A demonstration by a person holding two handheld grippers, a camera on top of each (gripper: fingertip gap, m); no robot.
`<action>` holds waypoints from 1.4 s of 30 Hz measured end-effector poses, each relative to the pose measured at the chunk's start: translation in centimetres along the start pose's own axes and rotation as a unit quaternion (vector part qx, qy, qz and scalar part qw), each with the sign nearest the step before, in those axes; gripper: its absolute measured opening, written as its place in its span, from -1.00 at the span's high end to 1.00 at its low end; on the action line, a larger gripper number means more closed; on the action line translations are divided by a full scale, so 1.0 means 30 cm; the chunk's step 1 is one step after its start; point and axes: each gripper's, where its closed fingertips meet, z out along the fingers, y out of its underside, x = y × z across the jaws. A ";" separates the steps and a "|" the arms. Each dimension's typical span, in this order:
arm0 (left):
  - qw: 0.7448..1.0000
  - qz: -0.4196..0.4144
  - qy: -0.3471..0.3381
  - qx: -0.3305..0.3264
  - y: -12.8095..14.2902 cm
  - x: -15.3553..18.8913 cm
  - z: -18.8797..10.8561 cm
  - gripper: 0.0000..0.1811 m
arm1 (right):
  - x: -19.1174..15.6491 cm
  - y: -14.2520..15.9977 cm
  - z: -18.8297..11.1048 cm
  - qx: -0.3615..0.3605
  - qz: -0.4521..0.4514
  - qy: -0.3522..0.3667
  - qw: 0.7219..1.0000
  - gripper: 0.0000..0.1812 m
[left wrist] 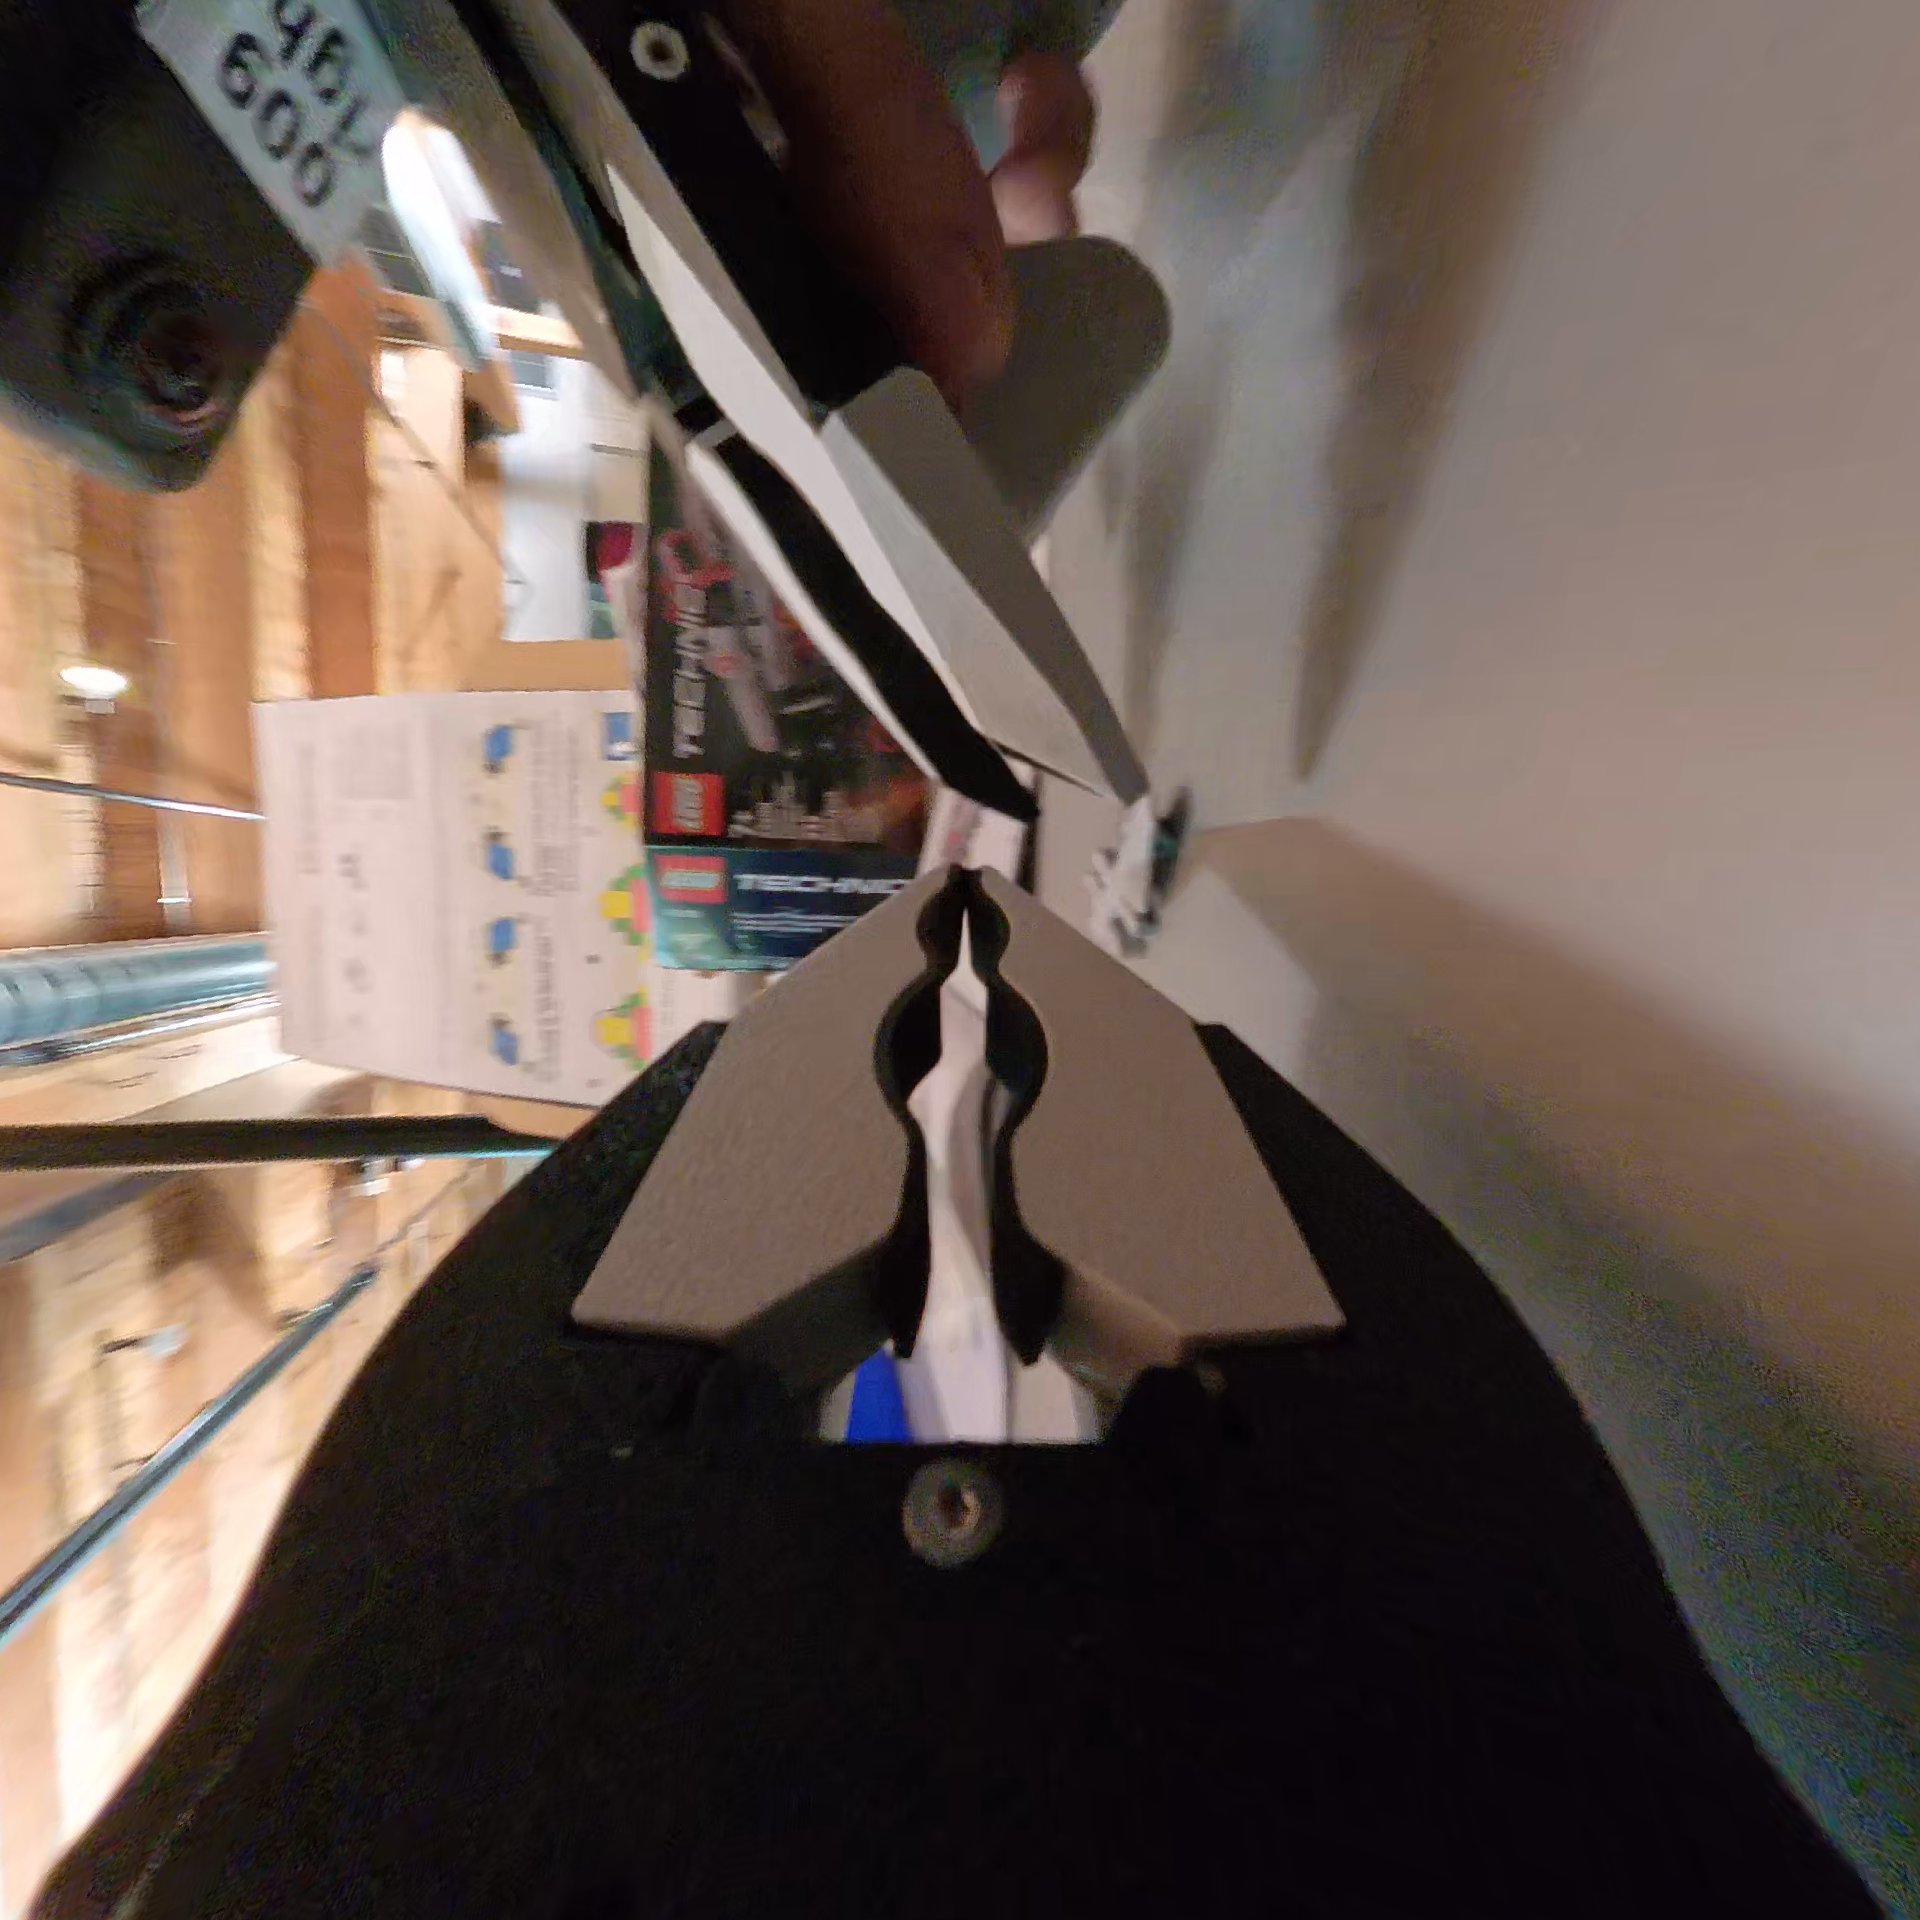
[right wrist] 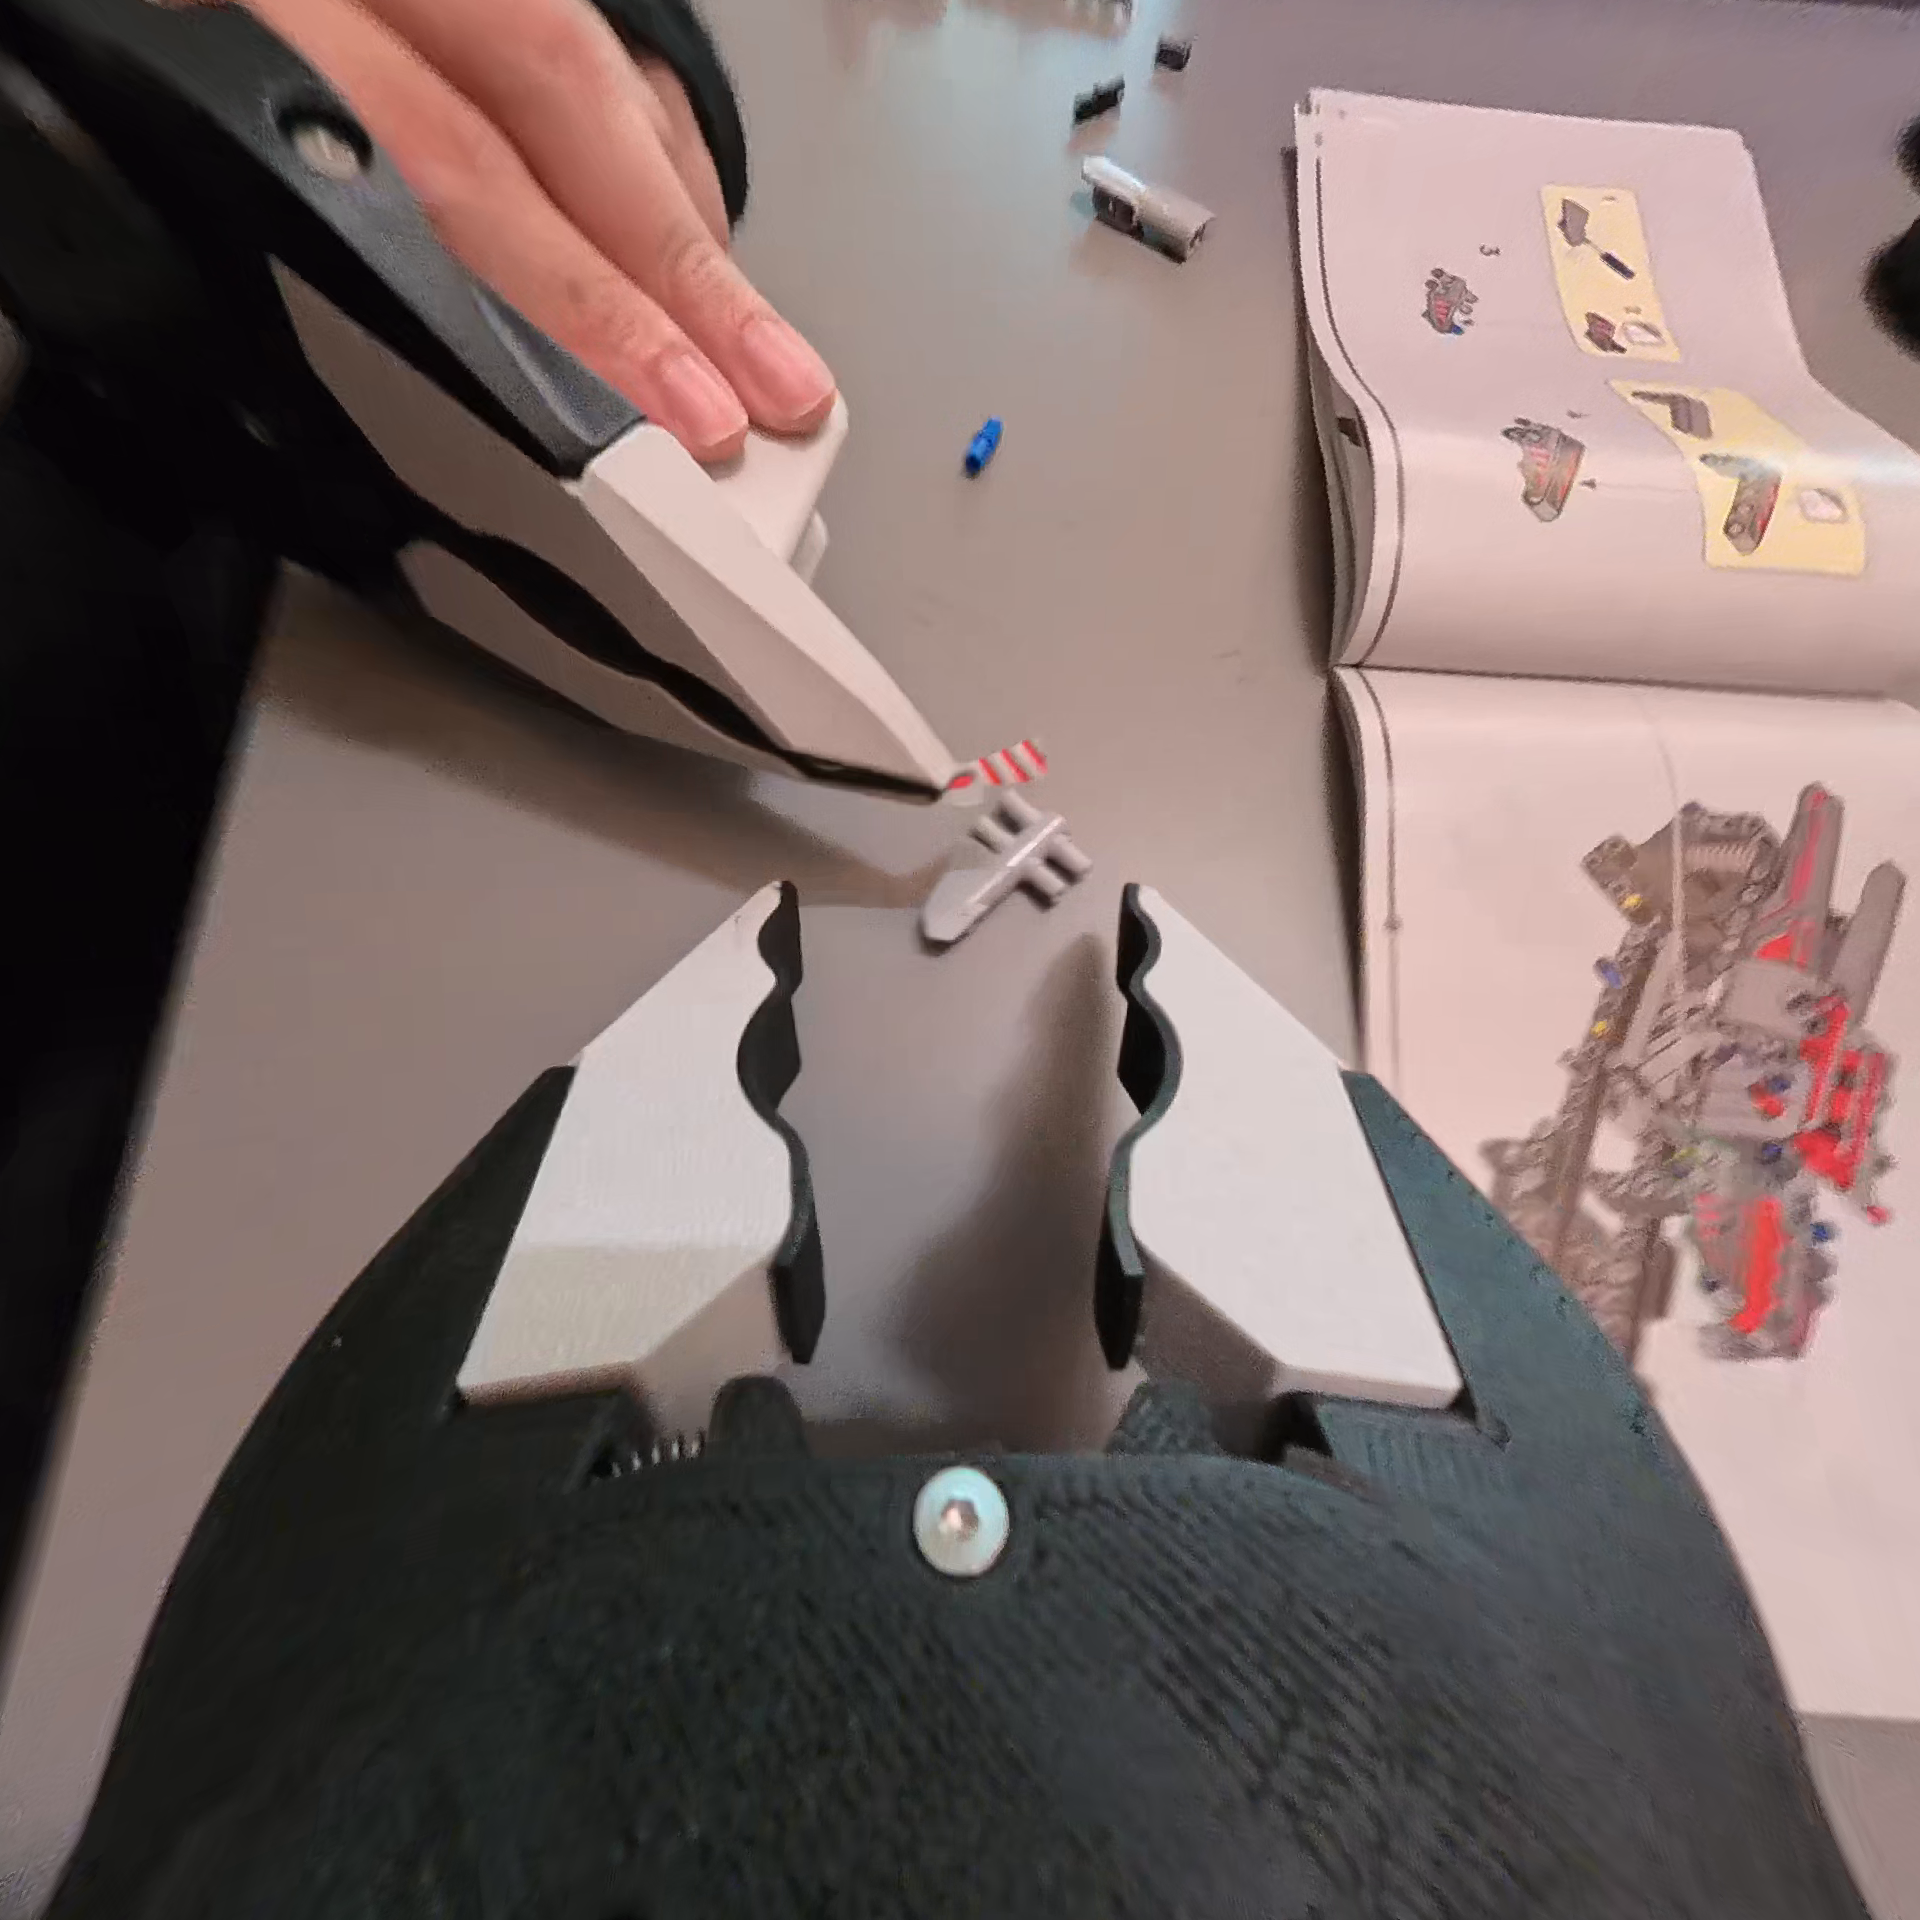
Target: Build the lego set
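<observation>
In the right wrist view my left gripper (right wrist: pixel 930 784) reaches in from the upper left. It is shut on a small red-and-white striped piece (right wrist: pixel 1003 767) held just above the grey table (right wrist: pixel 520 831). A grey lego piece with pegs (right wrist: pixel 1003 868) lies on the table right below it. My right gripper (right wrist: pixel 956 904) is open and empty, with its fingertips on either side of the grey piece, just short of it. In the left wrist view my left gripper (left wrist: pixel 964 883) shows its tips pressed together. The right gripper (left wrist: pixel 1081 800) comes down from above, next to a small blurred piece (left wrist: pixel 1138 873).
An open instruction booklet (right wrist: pixel 1558 540) lies to the right. A blue pin (right wrist: pixel 982 447), a grey-white part (right wrist: pixel 1143 203) and small black parts (right wrist: pixel 1099 99) lie farther back. The lego box (left wrist: pixel 769 748) and a printed sheet (left wrist: pixel 447 894) stand behind. A hand (right wrist: pixel 644 260) holds the left gripper. My two grippers' fingertips are within a few centimetres of each other. Left tips and right tips are each some 12 cm from the blue pin (right wrist: pixel 982 447).
</observation>
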 end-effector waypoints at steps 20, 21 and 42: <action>0.974 0.141 -0.179 0.009 -0.061 -0.147 -0.073 1.00 | -0.072 -0.204 -0.161 0.376 0.425 -0.122 0.815 0.97; 0.973 0.146 -0.179 0.011 -0.062 -0.146 -0.074 1.00 | -0.073 -0.207 -0.165 0.381 0.426 -0.125 0.811 0.98; 0.951 0.216 -0.220 0.033 -0.101 -0.169 -0.109 1.00 | -0.107 -0.223 -0.200 0.425 0.480 -0.205 0.739 0.86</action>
